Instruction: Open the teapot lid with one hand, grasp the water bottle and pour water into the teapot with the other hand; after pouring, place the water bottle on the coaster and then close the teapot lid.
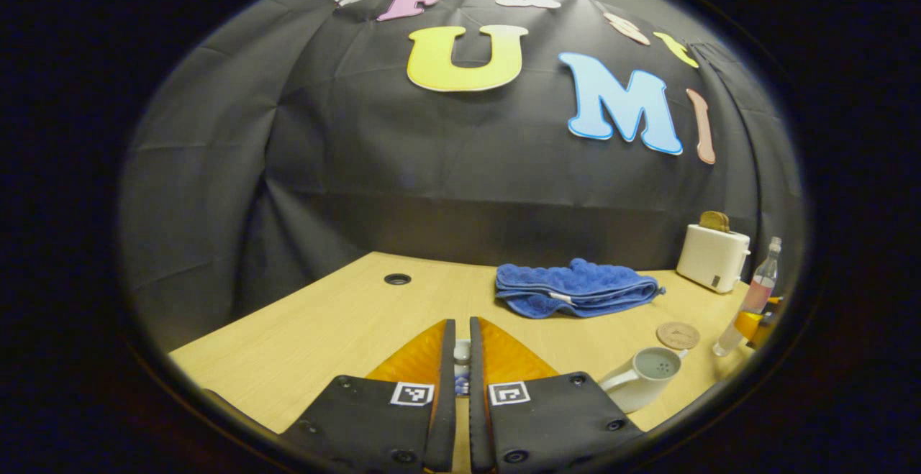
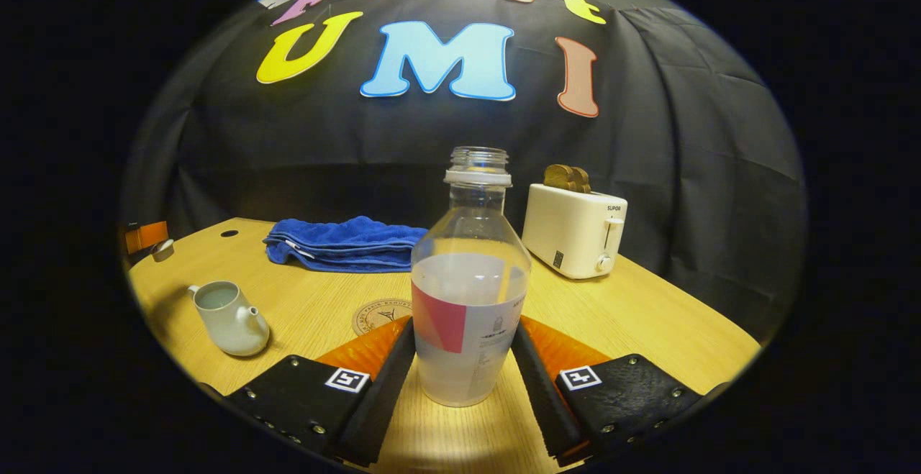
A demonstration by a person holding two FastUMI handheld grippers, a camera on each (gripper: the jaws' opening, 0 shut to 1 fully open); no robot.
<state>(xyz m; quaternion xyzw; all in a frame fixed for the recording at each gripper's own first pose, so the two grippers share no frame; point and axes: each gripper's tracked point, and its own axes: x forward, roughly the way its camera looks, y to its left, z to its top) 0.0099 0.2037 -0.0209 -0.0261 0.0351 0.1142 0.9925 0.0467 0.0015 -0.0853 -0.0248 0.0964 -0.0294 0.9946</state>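
Spreading across both views, the pale wooden desk [image 2: 647, 316] carries everything. On it a cream toaster [image 2: 573, 229] stands at the back right with brown slices of bread [image 2: 567, 178] sticking out of its slots, and a folded blue towel [image 2: 345, 244] lies to its left near the wall.

In the right gripper view the water bottle [image 2: 469, 294] stands upright in the foreground, uncapped, with clear water reaching to about its shoulder and a label around its lower half. The right claw [image 2: 464, 359] is opened to about the bottle's width, one finger at each side of the bottle's lower body; whether both press on it cannot be told. Just behind the bottle the round coaster [image 2: 378, 316] lies flat on the desk, bare.

The white teapot [image 2: 229, 319] sits well to the left of the bottle, its top open and its spout pointing toward the coaster; the inside looks pale, and whether it holds water cannot be told.

In the left gripper view the left claw [image 1: 462, 359] is narrowed to a slim gap, with a small white teapot lid [image 1: 461, 352] caught between its fingers, above the desk. The open teapot stands to its right, with the coaster and the bottle beyond.
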